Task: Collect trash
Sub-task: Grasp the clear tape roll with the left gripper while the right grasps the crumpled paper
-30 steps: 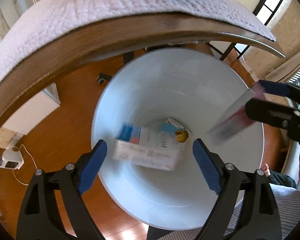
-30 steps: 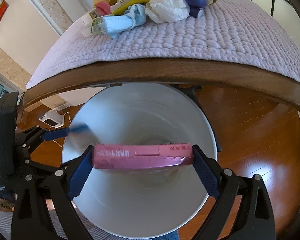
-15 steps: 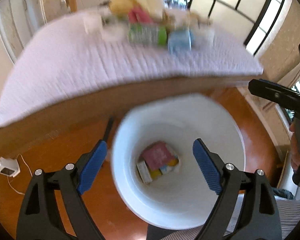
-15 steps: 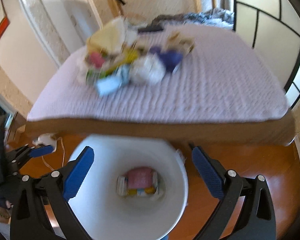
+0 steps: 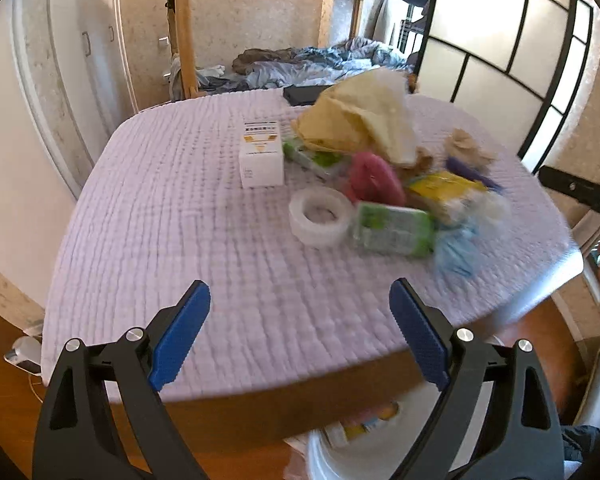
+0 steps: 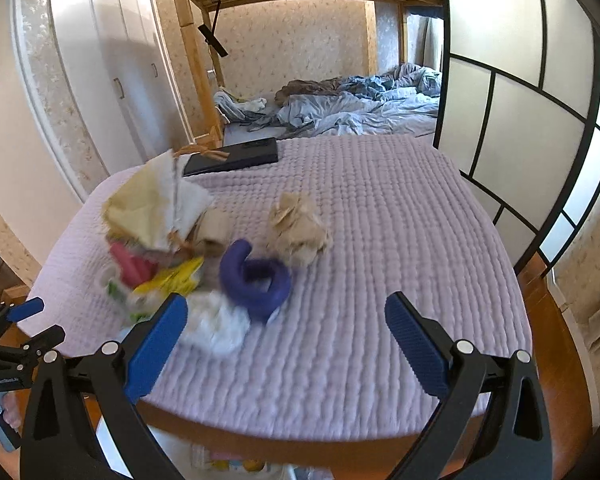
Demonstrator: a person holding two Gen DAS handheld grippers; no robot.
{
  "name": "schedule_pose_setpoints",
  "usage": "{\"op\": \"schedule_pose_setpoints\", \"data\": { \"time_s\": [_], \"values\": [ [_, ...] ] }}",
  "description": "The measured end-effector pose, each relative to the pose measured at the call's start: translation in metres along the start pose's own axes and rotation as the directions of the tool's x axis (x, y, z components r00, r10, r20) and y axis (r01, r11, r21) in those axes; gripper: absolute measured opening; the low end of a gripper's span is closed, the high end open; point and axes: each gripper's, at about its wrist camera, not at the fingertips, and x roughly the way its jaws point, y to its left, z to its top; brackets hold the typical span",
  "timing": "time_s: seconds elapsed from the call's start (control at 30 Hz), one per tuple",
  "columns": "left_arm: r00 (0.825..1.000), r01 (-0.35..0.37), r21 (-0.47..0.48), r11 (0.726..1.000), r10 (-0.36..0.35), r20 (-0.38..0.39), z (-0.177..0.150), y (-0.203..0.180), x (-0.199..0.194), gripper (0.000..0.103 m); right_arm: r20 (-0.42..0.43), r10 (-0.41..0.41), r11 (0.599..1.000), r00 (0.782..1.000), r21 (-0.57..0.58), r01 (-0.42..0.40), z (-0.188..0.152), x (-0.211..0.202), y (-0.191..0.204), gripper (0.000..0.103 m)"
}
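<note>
Bedroom setting: a bunk bed (image 6: 340, 108) with rumpled blue bedding stands behind a desk (image 5: 228, 404) covered by a lilac quilted cloth (image 5: 172, 240). Wooden floor shows below the desk edge.

Trash lies heaped on the far right part of the cloth as the left wrist view has it. Noted there: a white box (image 5: 261, 156) standing upright, a roll of clear tape (image 5: 319, 216) just beside a green packet (image 5: 392, 230), a pink item (image 5: 374, 178), a yellow packet (image 5: 444, 190) and a cream paper bag (image 5: 364, 120) on top of the pile. The right wrist view adds a purple curled item (image 6: 256, 280), a crumpled brown paper ball (image 6: 298, 230) near it, and white tissue (image 6: 216, 324). A dark flat case (image 6: 236, 156) lies at the far edge.

A white bin (image 5: 352, 456) sits on the floor under the near desk edge, with boxes visible inside.

Left tongs (image 5: 300, 336): jaws wide apart and opening, nothing between them. Right tongs (image 6: 286, 344): jaws wide apart, empty, above the cloth.
</note>
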Motion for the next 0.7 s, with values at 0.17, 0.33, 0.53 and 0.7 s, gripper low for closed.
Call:
{"op": "schedule_pose_setpoints", "data": {
  "time_s": [0.17, 0.33, 0.53, 0.7],
  "values": [
    [0.999, -0.006, 0.004, 1.0, 0.006, -0.045, 0.019, 0.01, 0.038, 0.093, -0.042, -0.017, 1.0, 0.999, -0.021, 0.016, 0.014, 0.037, -0.004, 0.098],
    [0.997, 0.032, 0.032, 0.999, -0.029, -0.069, 0.032, 0.006, 0.06, 0.093, -0.084, -0.002, 0.999, 0.996, -0.043, -0.002, 0.026, 0.071, -0.003, 0.097],
    [0.996, 0.067, 0.035, 0.997, -0.064, -0.069, 0.044, 0.007, 0.072, 0.09, -0.113, 0.044, 0.998, 0.993, -0.044, -0.049, 0.038, 0.099, -0.002, 0.097],
    [0.994, 0.095, 0.029, 0.995, -0.094, -0.059, 0.046, 0.011, 0.076, 0.086, -0.123, 0.088, 0.995, 0.989, -0.037, -0.093, 0.043, 0.11, -0.002, 0.091]
  ]
}}
